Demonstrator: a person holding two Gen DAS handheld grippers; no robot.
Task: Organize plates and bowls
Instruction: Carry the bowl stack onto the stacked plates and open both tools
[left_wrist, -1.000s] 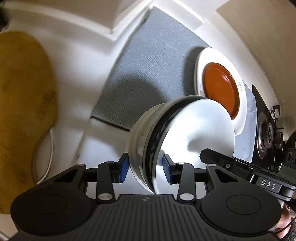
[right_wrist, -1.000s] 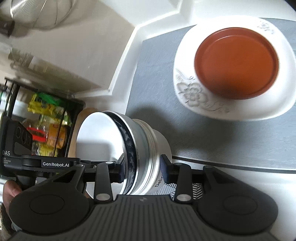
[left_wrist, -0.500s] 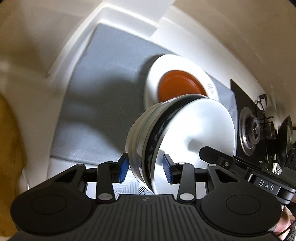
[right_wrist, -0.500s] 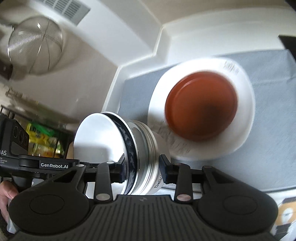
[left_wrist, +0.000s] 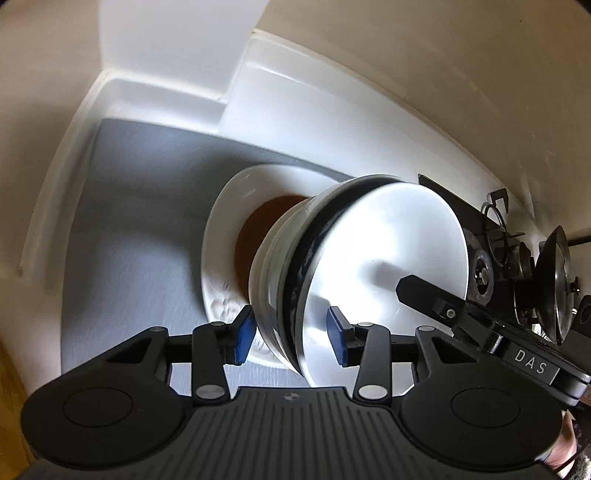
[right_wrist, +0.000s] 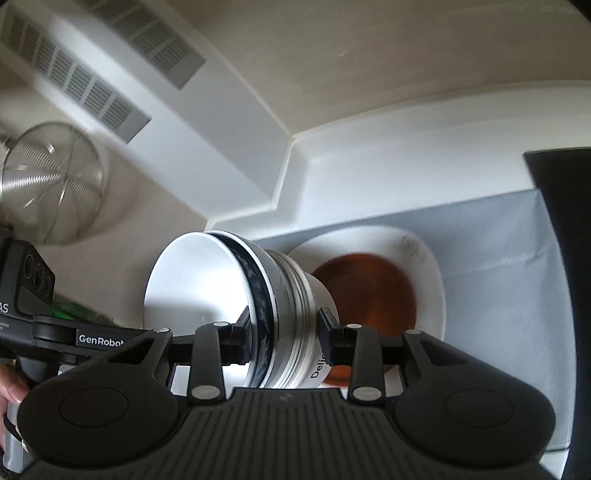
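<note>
I had the white ceramic bowl with the dark blue patterned band (left_wrist: 354, 280) gripped from both sides and tipped on edge, carried above the grey fabric mat (left_wrist: 140, 206). My left gripper (left_wrist: 291, 334) had its blue pads (left_wrist: 245, 334) at a middling gap, pinching the bowl's rim with one pad on the outside wall and the other inside. In the left wrist view the bowl hung in front of the white plate with the raised floral rim (left_wrist: 221, 266), which lay on the mat with a brown-orange saucer (left_wrist: 255, 236) resting in its middle. My right gripper (right_wrist: 282, 334) clamped the opposite part of the rim the same way. Whether the bowl was one piece or several nested I could not say for sure; the ridges on its wall suggested a stack.

I judged this the carrying step. Next, I would need to level the bowl over the mat, lower it beside the plate or onto the saucer, then part both sets of fingers together.
</note>
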